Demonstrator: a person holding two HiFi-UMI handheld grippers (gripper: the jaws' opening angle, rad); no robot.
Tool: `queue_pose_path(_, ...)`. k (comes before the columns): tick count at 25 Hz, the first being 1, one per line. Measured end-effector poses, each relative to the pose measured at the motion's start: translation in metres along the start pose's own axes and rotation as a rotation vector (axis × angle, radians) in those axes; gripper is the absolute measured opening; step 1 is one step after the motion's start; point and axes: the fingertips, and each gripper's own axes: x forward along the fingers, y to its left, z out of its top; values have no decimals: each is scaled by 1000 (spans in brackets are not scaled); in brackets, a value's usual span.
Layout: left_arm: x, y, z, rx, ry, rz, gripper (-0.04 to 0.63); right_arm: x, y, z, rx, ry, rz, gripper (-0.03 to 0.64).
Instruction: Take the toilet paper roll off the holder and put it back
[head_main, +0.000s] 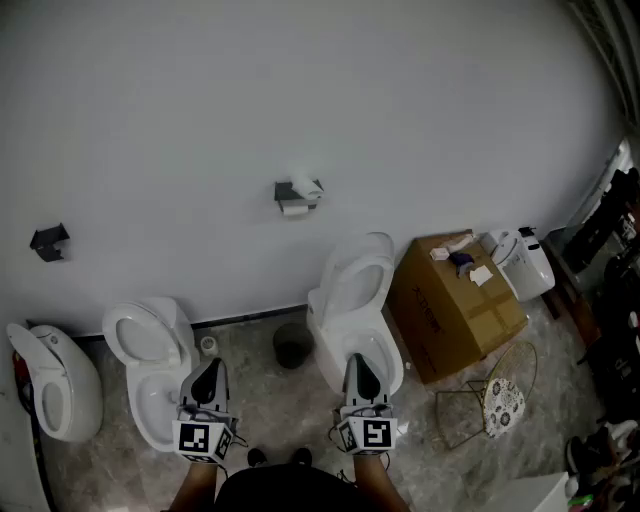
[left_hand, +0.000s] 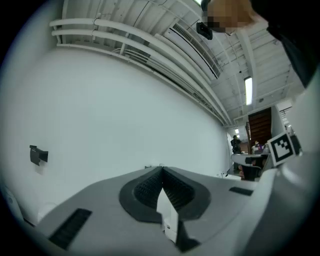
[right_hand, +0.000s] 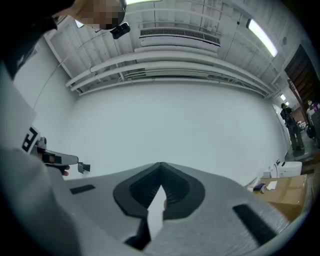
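Note:
A white toilet paper roll (head_main: 301, 190) hangs on a dark holder (head_main: 285, 192) on the white wall, seen in the head view at upper centre. Both grippers are held low, far from it, over the toilets on the floor. My left gripper (head_main: 209, 367) has its jaws pressed together with nothing between them; the left gripper view shows the same shut tip (left_hand: 161, 168) pointing at the bare wall. My right gripper (head_main: 358, 360) is likewise shut and empty, its tip (right_hand: 161, 164) aimed at the wall. The roll is hidden in both gripper views.
A second, empty dark holder (head_main: 48, 241) sits on the wall at left. Three white toilets (head_main: 150, 365) stand below, with a small dark bin (head_main: 293, 346) between two of them. A cardboard box (head_main: 455, 305), a white appliance (head_main: 525, 262) and a wire stand (head_main: 490, 400) are at right.

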Motion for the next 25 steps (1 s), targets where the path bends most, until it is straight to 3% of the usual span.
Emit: queue_pose_path(25,-1,1,5,-13,1,6,3,-1,7,-3,2,14,25,3)
